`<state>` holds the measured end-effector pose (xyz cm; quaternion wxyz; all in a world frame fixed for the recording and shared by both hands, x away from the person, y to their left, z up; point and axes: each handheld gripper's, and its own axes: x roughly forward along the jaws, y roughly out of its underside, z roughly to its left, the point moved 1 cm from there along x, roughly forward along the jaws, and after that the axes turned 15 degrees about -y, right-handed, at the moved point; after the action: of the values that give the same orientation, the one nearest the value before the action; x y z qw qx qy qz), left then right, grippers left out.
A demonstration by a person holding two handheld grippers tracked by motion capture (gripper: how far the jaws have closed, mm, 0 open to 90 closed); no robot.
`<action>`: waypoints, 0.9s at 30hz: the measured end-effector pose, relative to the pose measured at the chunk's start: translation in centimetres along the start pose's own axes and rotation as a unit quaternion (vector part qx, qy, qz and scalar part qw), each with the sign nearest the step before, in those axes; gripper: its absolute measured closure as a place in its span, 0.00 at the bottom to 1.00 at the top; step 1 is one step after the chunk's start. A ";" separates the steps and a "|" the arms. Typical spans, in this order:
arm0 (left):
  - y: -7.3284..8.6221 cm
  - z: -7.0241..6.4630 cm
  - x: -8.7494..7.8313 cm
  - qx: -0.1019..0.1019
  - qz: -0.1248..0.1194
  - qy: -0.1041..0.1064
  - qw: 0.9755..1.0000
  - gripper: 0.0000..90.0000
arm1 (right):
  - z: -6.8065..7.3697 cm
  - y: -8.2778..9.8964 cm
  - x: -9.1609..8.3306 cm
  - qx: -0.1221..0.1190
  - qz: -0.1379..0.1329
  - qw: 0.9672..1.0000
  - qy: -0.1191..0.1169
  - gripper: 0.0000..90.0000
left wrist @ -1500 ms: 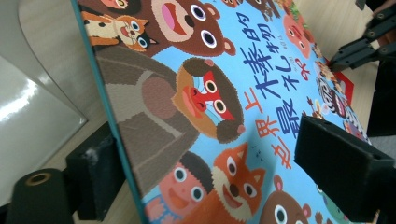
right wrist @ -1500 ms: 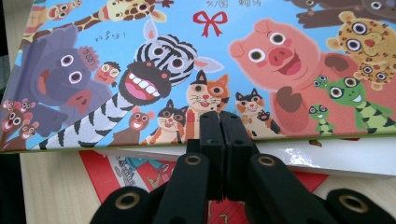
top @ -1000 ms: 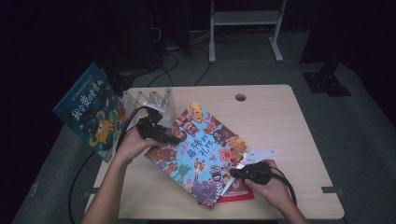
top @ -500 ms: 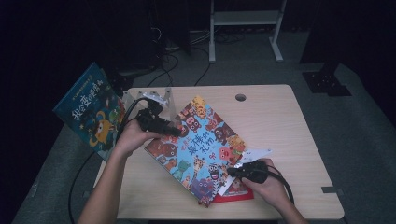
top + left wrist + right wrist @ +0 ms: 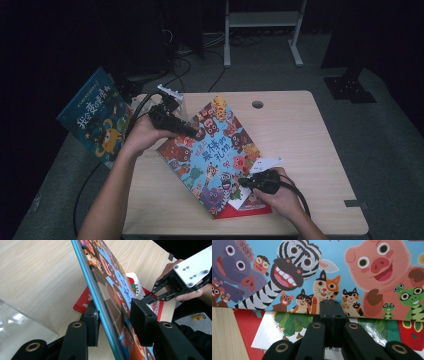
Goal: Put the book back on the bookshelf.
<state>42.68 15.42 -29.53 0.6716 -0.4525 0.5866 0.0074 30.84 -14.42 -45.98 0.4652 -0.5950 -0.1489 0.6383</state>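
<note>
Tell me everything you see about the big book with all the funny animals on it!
The animal book is a thin hardcover with a light blue edge and a glossy cover crowded with cartoon animals: a pig, a zebra, cats, frogs. It tilts, one side raised off the wooden table, lying over a red book. The left gripper straddles its raised edge, jaws just closing; the shut right gripper meets its low edge.

The left gripper, jaws just closing but still parted, is held raised. The right gripper sits low, jaws pressed together.
</note>
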 end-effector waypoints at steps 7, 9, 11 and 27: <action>-1.5 -0.9 0.1 0.003 0.028 0.008 1.000 0.70 | -0.1 -0.1 0.2 -0.003 -0.003 1.000 -0.003 0.99; -2.1 -1.0 0.2 0.001 0.040 0.007 0.999 0.71 | -0.1 -0.2 0.2 -0.006 0.001 1.000 -0.003 0.99; -2.5 -1.1 0.3 -0.004 0.050 0.015 0.999 0.73 | -0.2 -0.3 0.3 -0.009 0.001 1.000 -0.002 0.99; -4.3 -2.2 -0.6 -0.006 0.082 0.028 0.996 0.82 | -1.4 -0.1 -0.3 -0.022 -0.022 0.999 0.014 0.75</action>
<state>43.08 11.83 -26.29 0.6494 -0.4070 0.6401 0.0540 32.06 -15.11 -46.07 0.4680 -0.6103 -0.1691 0.6163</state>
